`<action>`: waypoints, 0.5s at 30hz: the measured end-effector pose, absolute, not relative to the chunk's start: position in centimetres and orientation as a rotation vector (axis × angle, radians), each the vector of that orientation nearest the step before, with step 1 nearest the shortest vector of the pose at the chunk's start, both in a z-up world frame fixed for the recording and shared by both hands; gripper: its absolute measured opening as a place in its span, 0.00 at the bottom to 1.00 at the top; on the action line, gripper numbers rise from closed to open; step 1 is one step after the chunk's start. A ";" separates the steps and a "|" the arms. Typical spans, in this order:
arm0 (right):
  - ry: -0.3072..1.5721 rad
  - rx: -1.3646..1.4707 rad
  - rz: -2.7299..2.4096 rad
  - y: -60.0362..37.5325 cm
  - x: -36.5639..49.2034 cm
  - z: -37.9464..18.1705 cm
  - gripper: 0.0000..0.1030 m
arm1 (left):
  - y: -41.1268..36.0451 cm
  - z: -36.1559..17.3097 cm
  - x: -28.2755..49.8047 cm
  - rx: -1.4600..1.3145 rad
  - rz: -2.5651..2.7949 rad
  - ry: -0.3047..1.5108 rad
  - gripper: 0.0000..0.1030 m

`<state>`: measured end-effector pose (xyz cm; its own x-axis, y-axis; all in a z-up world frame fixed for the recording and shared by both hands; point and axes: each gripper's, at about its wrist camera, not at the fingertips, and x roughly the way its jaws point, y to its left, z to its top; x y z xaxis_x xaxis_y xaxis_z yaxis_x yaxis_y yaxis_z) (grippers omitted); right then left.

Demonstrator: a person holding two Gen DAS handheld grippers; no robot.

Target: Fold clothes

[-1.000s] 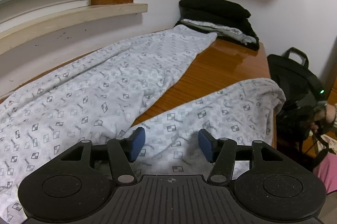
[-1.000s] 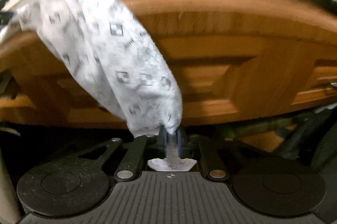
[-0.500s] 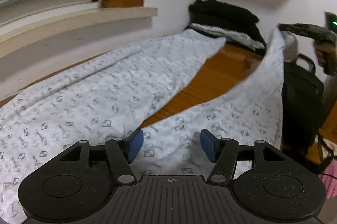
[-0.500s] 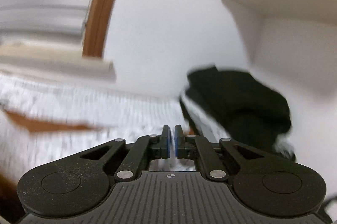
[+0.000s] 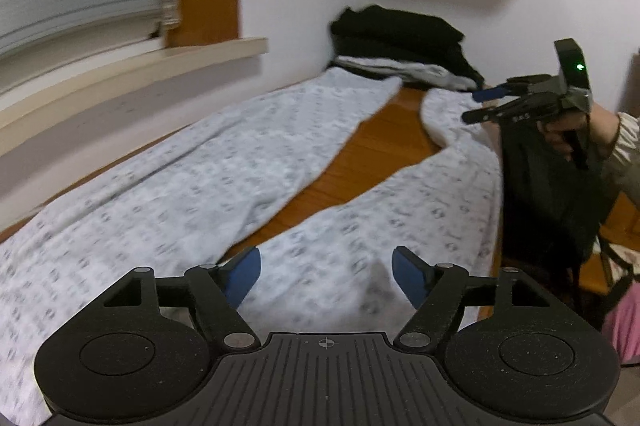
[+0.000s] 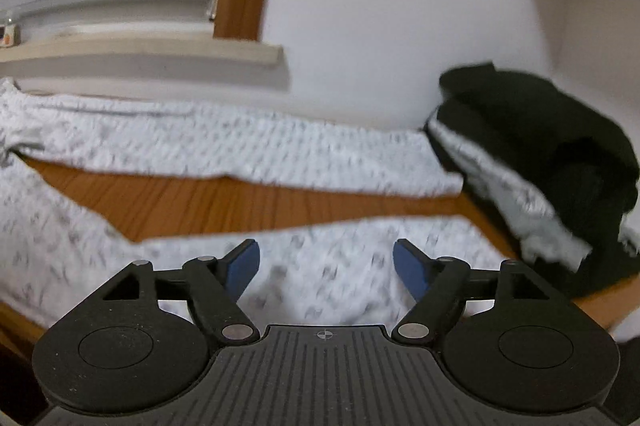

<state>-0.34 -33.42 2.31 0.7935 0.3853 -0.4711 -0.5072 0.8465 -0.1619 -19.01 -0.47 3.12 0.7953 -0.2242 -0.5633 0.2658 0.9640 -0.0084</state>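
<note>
Wooden worktop (image 5: 372, 161) under window | patterned pyjama trousers (image 5: 168, 185) spread ahead of both claws, legs apart | left claw (image 5: 326, 276), right claw (image 6: 326, 270) opening, empty | next: you pinch one leg's hem.

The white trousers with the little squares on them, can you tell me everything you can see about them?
The patterned trousers are soft, pale fabric printed with small grey squares. They lie spread flat on the wooden table, both legs stretching away in a V with bare wood between them. The far leg runs below the window sill, its end reaching the pile of dark folded clothes. Neither gripper holds them.
</note>
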 end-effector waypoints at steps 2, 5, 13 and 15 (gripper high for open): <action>0.450 -0.257 0.469 -33.7 -0.2 1.4 0.72 | -1.3 2.9 -17.5 0.079 -0.296 0.614 0.68; 0.461 -0.213 0.442 -34.1 -0.2 0.1 0.73 | -2.4 2.5 -15.4 0.100 -0.336 0.639 0.49; 0.458 -0.089 0.421 -36.9 -0.6 -1.4 0.76 | -2.2 4.2 -14.5 0.026 -0.303 0.503 0.03; 0.451 -0.071 0.418 -37.3 -0.6 -1.5 0.76 | -0.7 6.4 -15.1 -0.051 -0.212 0.365 0.03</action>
<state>-0.63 -37.27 -1.50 0.8170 0.3766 -0.4368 -0.4076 0.9128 0.0247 -15.13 -0.74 6.42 0.9123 -0.2153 -0.3483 0.1968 0.9765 -0.0880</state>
